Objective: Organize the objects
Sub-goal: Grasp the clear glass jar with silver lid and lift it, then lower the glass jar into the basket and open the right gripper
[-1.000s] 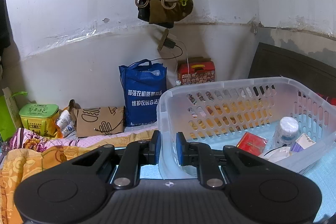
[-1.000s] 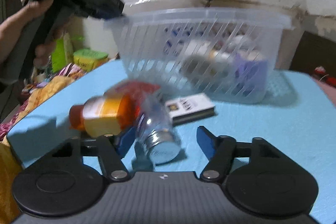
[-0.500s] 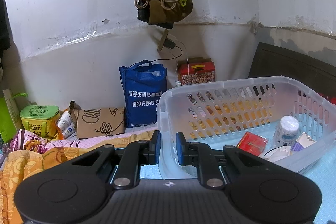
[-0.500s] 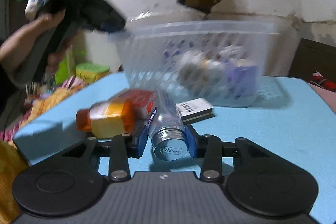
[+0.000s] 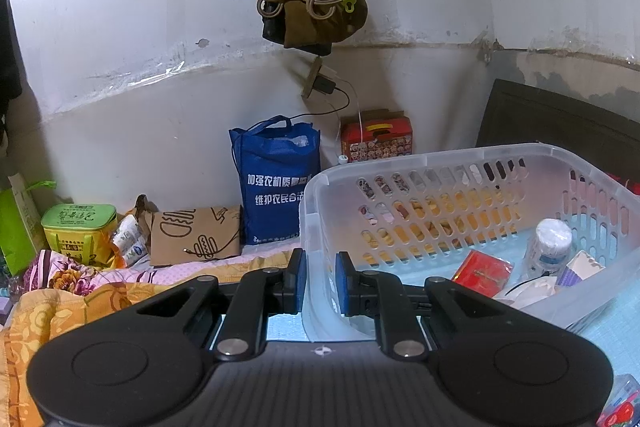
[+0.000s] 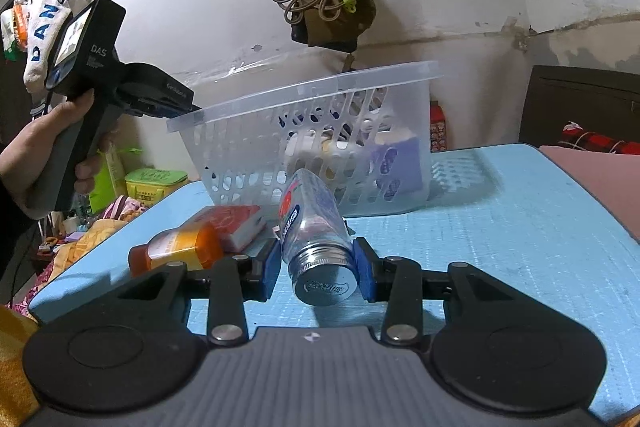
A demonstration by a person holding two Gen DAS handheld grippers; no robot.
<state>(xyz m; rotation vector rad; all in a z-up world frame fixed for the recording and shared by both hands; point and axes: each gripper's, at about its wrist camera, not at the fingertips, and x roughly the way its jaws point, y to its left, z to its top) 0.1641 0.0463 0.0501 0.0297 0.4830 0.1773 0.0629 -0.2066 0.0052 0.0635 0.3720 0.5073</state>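
Observation:
My right gripper (image 6: 320,269) is shut on a clear bottle (image 6: 310,223) with a silver cap, its base tilted up toward the clear plastic basket (image 6: 248,151). On the mat to its left lie an orange bottle (image 6: 180,247) and a red box (image 6: 236,223). My left gripper (image 5: 320,281) is shut on the basket (image 5: 440,163), with the near corner wall between its blue pads. Inside the basket lie a white-capped bottle (image 5: 552,239), a red packet (image 5: 484,269) and a purple box (image 5: 580,267). A hand (image 6: 36,147) holds the left gripper's handle.
A light blue mat (image 6: 520,219) covers the table. Against the wall stand a blue bag (image 5: 276,183), a red carton (image 5: 376,139), a brown paper bag (image 5: 192,235) and a green tin (image 5: 78,227). A brown bag with cord (image 5: 312,7) hangs above. Patterned bedding (image 5: 60,291) lies left.
My right gripper closed on the clear bottle and raised its base off the mat. The left gripper stayed still on the basket's corner.

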